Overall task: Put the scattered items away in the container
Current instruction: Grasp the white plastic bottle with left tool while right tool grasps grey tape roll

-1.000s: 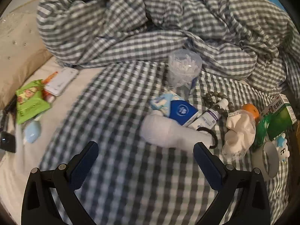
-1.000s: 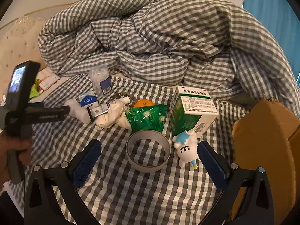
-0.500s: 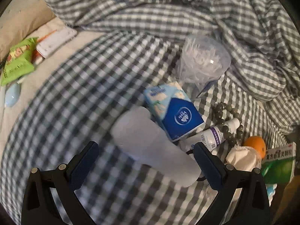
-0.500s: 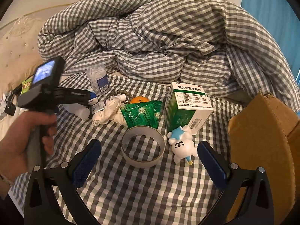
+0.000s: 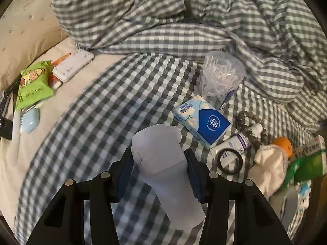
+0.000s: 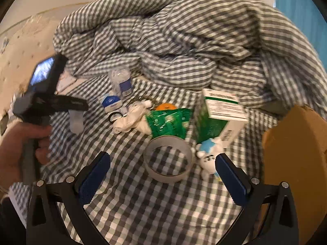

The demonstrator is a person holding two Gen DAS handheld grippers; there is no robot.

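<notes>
My left gripper [image 5: 158,162] is shut on a pale lilac bottle [image 5: 163,167] and holds it off the checked bedsheet; it shows hanging from the left gripper in the right wrist view [image 6: 76,120]. My right gripper [image 6: 163,173] is open and empty, over a grey tape ring [image 6: 168,159] and a white-and-blue toy figure [image 6: 208,159]. The cardboard box [image 6: 294,163] stands at the right. A blue tissue pack [image 5: 201,120], a cotton swab jar [image 5: 221,74], a small tube [image 5: 237,143], a black hair tie [image 5: 229,161] and a bead bracelet [image 5: 251,120] lie ahead.
A green medicine box [image 6: 220,114], green sachets [image 6: 169,122], an orange [image 6: 165,106] and a white cloth [image 6: 130,120] lie mid-bed. A green snack pack [image 5: 33,84], a white case [image 5: 72,64] and a blue brush [image 5: 29,119] lie left. The bunched duvet [image 6: 184,40] rises behind.
My left gripper moved in over the lilac bottle, closed on it and lifted it off the sheet. My right gripper stayed open and shifted slightly closer to the tape ring.
</notes>
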